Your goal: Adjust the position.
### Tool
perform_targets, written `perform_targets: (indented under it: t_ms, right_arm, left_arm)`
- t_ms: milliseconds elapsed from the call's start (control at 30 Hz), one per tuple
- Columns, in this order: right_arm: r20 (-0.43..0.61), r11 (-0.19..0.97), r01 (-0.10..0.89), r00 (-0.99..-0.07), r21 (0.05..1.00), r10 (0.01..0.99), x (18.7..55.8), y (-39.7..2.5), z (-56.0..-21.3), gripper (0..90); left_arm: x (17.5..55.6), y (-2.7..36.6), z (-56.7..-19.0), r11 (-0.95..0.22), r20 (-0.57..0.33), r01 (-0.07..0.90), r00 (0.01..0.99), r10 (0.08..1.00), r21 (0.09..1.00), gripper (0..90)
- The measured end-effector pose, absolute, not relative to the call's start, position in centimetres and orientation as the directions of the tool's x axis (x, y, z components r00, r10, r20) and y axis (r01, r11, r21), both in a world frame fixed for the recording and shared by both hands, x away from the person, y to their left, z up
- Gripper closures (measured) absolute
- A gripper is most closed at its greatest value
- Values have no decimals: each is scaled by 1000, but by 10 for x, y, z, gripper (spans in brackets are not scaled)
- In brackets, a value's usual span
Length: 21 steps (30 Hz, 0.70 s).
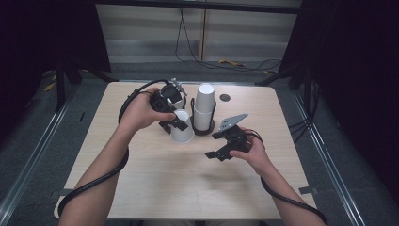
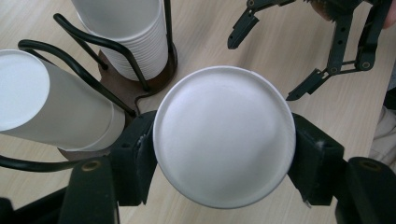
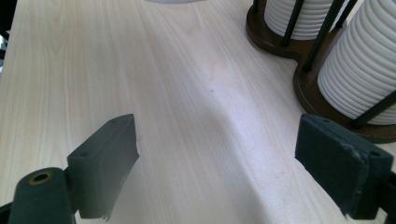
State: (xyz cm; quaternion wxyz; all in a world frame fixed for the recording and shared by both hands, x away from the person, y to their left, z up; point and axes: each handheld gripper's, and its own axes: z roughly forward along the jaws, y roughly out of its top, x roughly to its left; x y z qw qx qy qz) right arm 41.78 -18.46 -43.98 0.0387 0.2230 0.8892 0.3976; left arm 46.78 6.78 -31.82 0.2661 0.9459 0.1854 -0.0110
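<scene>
Tabletop point(image 1: 155, 188); clamped paper cup point(image 1: 181, 127) inverted, upright.

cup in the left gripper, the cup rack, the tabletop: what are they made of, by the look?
Cup: likely paper, matte white, with a thin rolled rim round its base; foam can't be ruled out.
Cup rack: thin black rods, probably coated metal wire, on a dark brown base, wood or plastic.
Tabletop: pale wood grain, smooth; could be laminate.
</scene>
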Motion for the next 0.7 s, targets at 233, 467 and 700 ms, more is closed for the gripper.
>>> perform_targets:
  t_ms: [233,467,700]
  right_arm:
    - [107,592,364,-900,720,423,417,-186,-441,126]
    - [119,577,371,-897,727,427,419,-191,-440,126]
    - [124,574,368,-899,732,419,419,-193,-436,126]
  left_arm:
    - [464,63,-320,-801,-125,339,939,320,494,330]
    - [465,62,-324,-798,-134,341,939,318,497,330]
    - [466,57,-330,-800,-143,342,939,313,493,330]
